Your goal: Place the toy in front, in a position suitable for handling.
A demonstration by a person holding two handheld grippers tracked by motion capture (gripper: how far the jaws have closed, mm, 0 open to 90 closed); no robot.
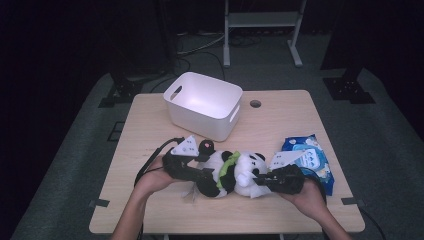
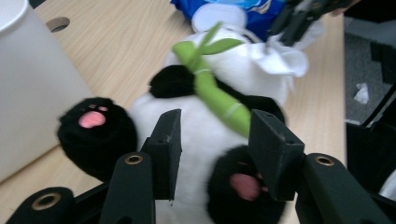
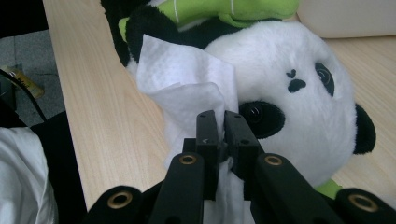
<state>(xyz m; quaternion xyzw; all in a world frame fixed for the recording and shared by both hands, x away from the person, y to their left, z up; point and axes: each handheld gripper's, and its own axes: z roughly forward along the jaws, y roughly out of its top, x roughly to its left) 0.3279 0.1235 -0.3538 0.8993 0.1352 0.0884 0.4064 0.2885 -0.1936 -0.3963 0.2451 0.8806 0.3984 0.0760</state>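
Observation:
A panda plush point(image 1: 242, 169) with a green bamboo stalk point(image 2: 215, 95) lies on its back at the middle of the wooden table point(image 1: 280, 115), head to the right. My left gripper point(image 1: 206, 166) has its jaws set wide around the panda's lower belly point(image 2: 205, 144), gripping it between the legs. My right gripper point(image 3: 223, 116) is shut on a white wipe point(image 3: 182, 84). The wipe lies against the panda's face point(image 3: 289, 116) beside one black eye patch. In the left gripper view, the right gripper point(image 2: 294, 18) shows at the far end by the head.
A white plastic bin point(image 1: 202, 105) stands just behind the panda, toward the back left. A blue pack of wet wipes point(image 1: 310, 157) lies to the right of the head. The table's front edge runs close under both hands.

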